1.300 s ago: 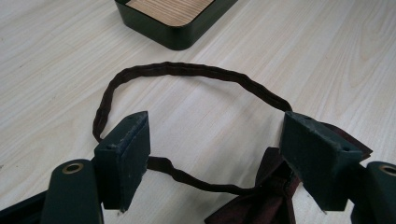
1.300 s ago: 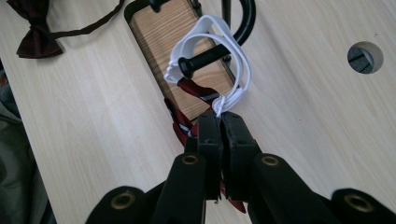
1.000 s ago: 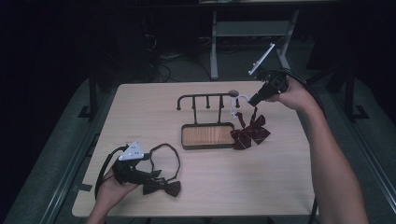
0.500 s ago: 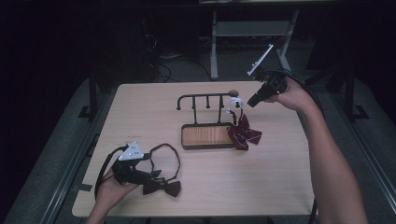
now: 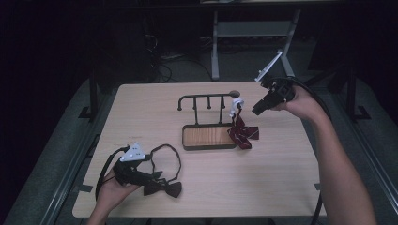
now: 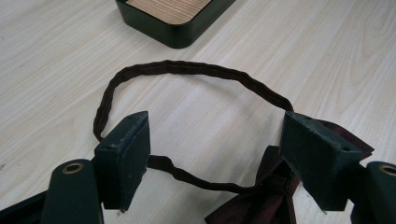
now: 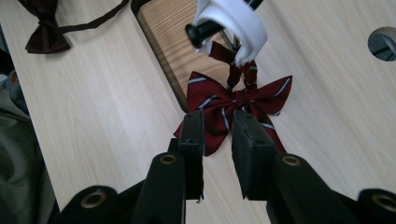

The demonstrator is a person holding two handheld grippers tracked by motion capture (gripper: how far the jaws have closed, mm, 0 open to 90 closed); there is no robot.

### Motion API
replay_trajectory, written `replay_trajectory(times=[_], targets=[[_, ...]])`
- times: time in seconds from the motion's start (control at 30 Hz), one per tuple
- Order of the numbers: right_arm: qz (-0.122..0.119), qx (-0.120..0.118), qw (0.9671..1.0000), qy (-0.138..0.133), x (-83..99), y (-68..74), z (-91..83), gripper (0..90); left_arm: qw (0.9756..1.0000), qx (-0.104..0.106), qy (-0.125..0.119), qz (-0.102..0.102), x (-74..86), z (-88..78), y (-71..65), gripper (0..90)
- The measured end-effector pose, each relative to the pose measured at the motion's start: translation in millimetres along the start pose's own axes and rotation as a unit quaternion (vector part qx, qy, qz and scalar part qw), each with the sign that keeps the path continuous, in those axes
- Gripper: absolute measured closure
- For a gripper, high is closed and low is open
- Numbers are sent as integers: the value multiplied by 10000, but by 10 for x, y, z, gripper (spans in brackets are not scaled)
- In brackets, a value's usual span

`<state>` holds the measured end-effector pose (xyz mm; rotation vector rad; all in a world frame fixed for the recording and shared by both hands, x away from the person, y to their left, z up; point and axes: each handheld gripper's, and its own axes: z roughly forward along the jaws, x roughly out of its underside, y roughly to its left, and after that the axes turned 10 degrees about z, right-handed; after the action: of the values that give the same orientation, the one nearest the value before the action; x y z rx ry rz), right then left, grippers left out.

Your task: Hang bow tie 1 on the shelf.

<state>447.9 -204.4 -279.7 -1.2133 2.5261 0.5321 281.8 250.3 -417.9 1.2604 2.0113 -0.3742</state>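
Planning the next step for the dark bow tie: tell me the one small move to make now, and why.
Probably close the left gripper on the dark bow tie: its jaws stand wide open over the strap and knot. The red striped bow tie already hangs from the rack, and the right gripper, jaws just opening, holds nothing.

Red striped bow tie (image 7: 232, 103): dark red w/ thin white-and-navy stripes, spread flat, wings out both ways. Hangs by its white band (image 7: 236, 24) looped over the end peg of the black rack (image 5: 207, 99); lower edge rests on the surface, just beside the tray corner. Sits just past the right jaws' tips, centred on the narrow gap btwn them, not touching either pad.

Dark brown bow tie (image 6: 261, 200): plain fabric, lying flat on the surface. Bow sits low btwn the left jaws, close against the right-hand one. Its thin strap (image 6: 187, 70) arcs out beyond the tips in a wide loop, then runs back across the gap.
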Motion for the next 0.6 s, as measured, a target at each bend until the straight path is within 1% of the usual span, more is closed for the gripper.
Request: replay_trajectory(times=[0.13,0.3,0.57,0.6], targets=[[11,-49,10000,-53,101,6,23,721,10000,2,13,-21,-2,6,-6,251],[34,-89,9999,-43,199,0,73,690,10000,9,18,-25,-3,5,-4,252],[24,-130,9999,-70,281,41,122,653,10000,0,44,-22,-4,12,-5,254],[-10,-143,9999,-94,292,48,130,645,10000,2,45,-18,-4,12,-2,256]])
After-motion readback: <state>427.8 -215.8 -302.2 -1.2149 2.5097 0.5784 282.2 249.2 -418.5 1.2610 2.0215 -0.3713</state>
